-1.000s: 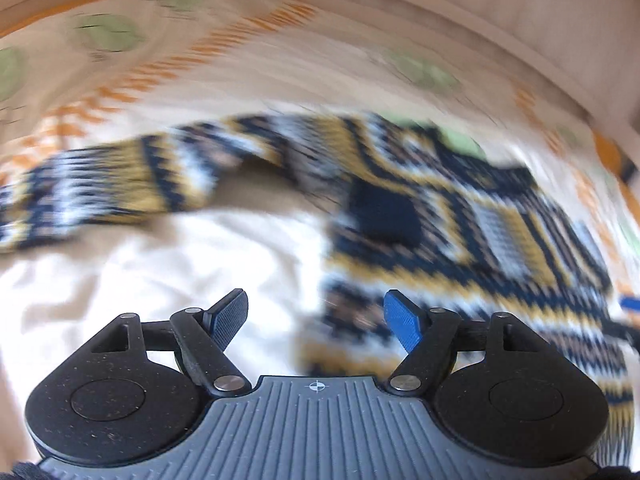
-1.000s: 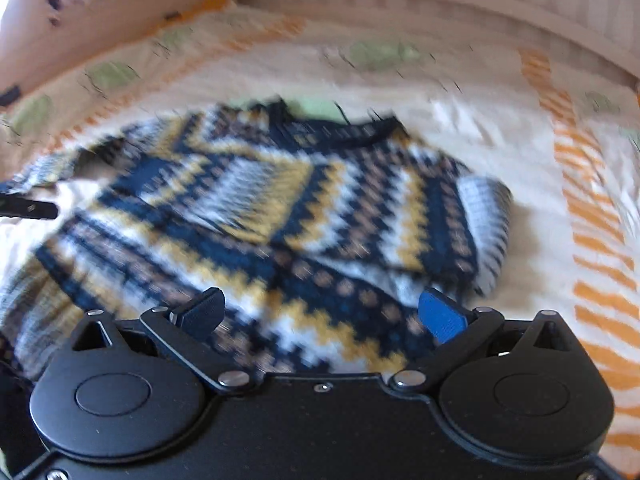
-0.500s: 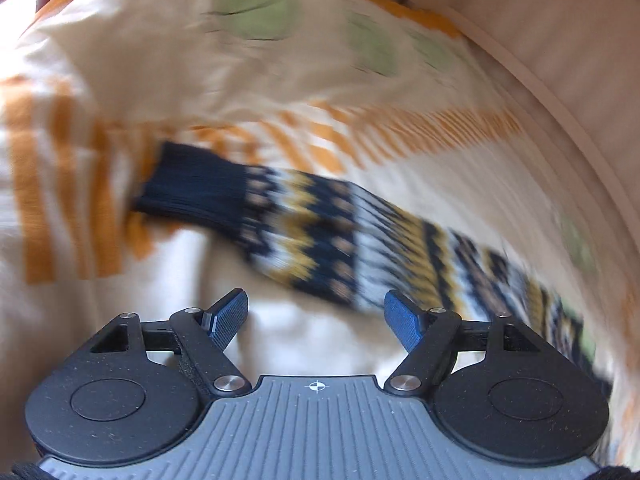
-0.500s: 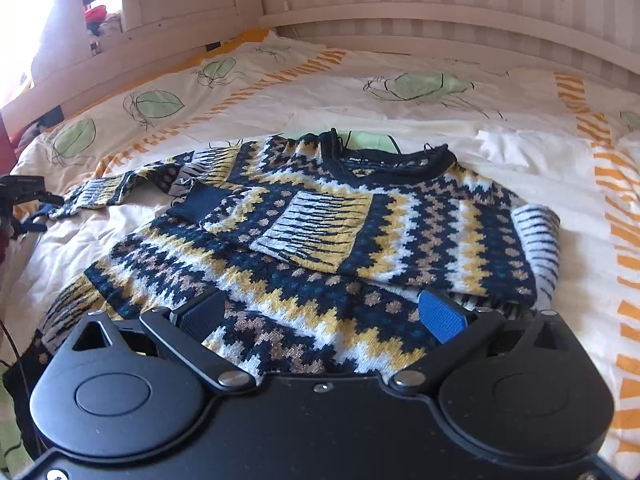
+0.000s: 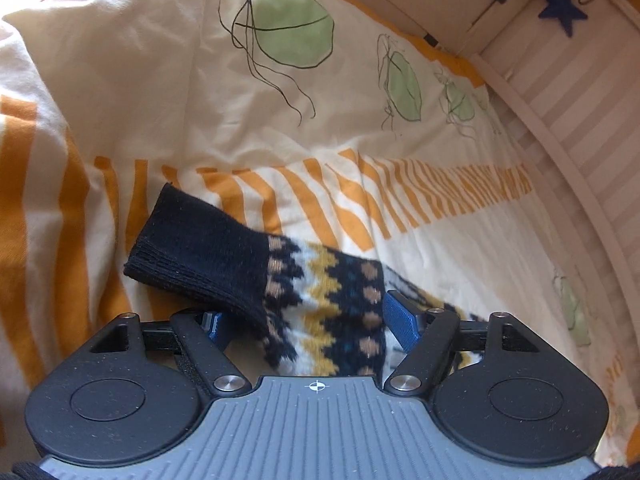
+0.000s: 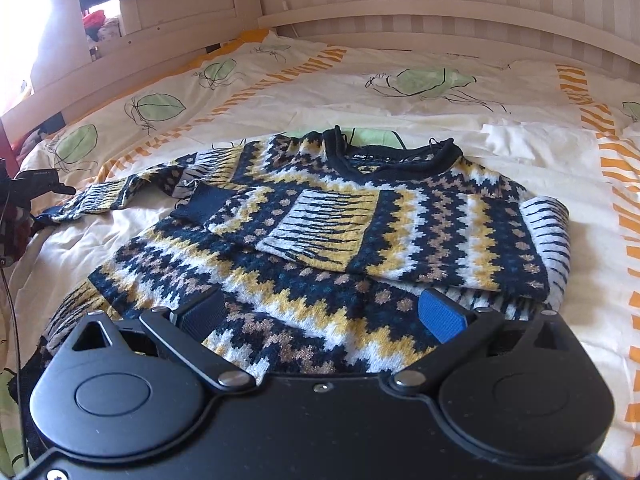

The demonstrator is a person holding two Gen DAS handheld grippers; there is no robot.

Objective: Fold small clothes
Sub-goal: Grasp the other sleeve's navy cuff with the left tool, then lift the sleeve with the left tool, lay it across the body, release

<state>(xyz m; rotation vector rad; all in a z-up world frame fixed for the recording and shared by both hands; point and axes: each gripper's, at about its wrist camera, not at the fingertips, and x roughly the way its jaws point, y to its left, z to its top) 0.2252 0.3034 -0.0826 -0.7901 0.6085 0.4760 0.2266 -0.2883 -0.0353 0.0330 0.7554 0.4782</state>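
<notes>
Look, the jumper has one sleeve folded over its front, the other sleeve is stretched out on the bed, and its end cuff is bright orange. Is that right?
Not quite. The cuff at the end of the stretched-out sleeve is black, not orange; the orange is in the stripes of the bedcover under it. The left wrist view shows this. The rest holds: the other sleeve lies folded over the jumper front.

Sweater [image 6: 340,232] lies on duvet [image 6: 520,152]

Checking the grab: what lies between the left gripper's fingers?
The patterned knit sweater's sleeve, near its dark cuff, lies between the closing left gripper fingers, shown in the left wrist view.
</notes>
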